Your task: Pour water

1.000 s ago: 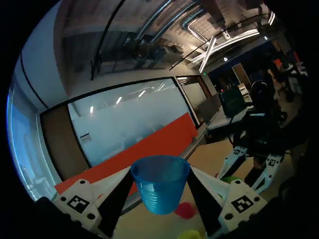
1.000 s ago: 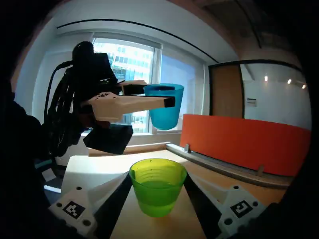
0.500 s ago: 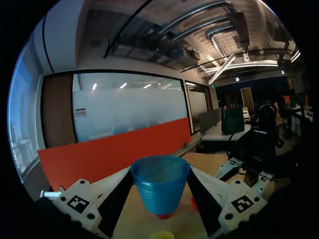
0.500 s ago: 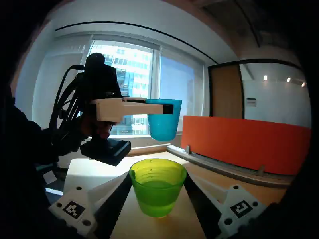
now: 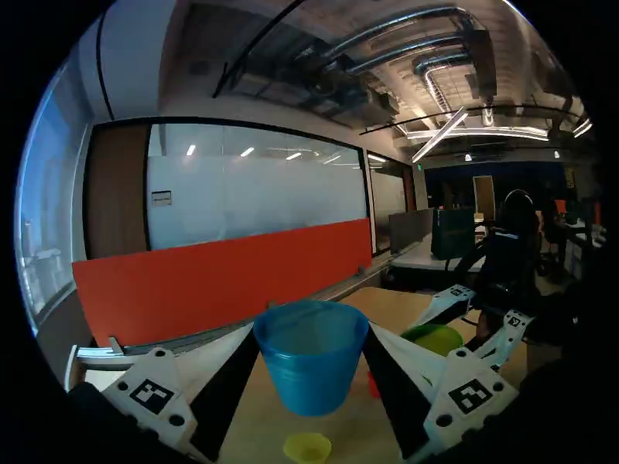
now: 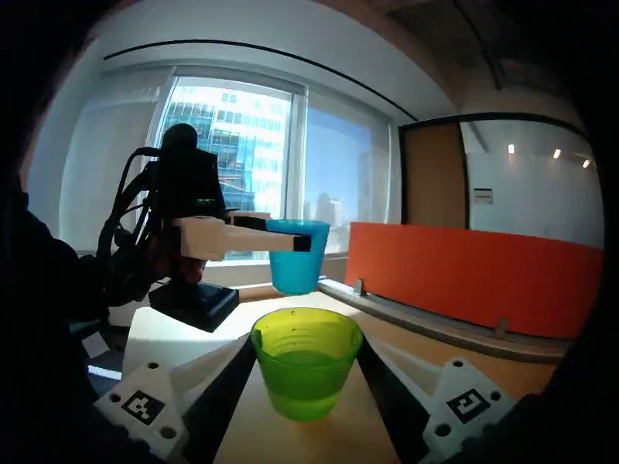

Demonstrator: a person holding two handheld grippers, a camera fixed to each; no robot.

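Wooden table (image 6: 309,442) under green cup (image 6: 306,363), orange partition (image 6: 480,271) (sunlit windows (image 6: 232,155) beside), ceiling ducts (image 5: 410,42).

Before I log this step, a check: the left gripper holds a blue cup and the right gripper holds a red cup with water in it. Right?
Not quite: the right gripper holds a green cup, not a red one, as the right gripper view shows. The left gripper does hold a blue cup, and the green cup has water in it.

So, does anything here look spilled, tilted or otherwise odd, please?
Nothing stands out: the blue cup sits upright in the left gripper, the green cup upright in the right gripper, and no spill shows on the table.
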